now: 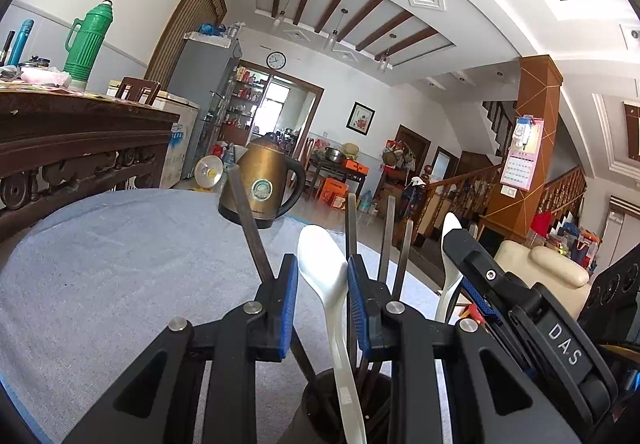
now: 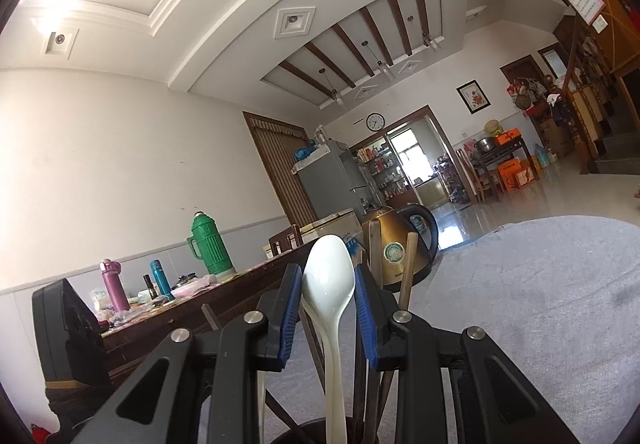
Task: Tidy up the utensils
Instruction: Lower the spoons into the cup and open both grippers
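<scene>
Both grippers, left (image 1: 322,276) and right (image 2: 328,286), each clamp a white spoon (image 1: 326,276) (bowls up) above the dark cup (image 1: 320,404).

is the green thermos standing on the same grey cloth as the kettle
No. The green thermos stands on the dark wooden table, while the kettle sits on the grey cloth.

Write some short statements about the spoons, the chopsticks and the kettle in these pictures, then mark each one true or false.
1. Each gripper has a white spoon between its fingers: left gripper, right gripper. True.
2. The spoon handles go down into a dark holder. True.
3. The kettle is bright red. False: it is brass-coloured with a black handle.
4. The chopsticks lie flat on the cloth. False: they stand in the holder.
5. The cloth is blue-grey. True.
</scene>
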Demonstrator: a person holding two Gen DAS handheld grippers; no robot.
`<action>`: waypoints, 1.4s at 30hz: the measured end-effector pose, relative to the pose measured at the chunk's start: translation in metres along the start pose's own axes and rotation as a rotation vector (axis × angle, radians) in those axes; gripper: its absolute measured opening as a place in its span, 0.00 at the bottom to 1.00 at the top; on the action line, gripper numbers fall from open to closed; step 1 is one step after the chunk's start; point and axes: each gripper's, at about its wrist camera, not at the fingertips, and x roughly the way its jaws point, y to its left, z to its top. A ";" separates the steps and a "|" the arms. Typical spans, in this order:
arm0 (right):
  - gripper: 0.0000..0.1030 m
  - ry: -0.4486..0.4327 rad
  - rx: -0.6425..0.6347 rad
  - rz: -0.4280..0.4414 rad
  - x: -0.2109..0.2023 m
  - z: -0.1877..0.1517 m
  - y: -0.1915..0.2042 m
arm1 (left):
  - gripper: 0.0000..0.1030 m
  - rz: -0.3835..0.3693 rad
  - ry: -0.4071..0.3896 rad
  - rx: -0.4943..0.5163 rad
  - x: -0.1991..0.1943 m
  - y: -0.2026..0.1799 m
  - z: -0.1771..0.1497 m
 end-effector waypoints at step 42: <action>0.41 0.022 0.065 -0.054 -0.046 0.012 -0.029 | 0.26 -0.093 0.019 -0.060 -0.002 0.007 0.010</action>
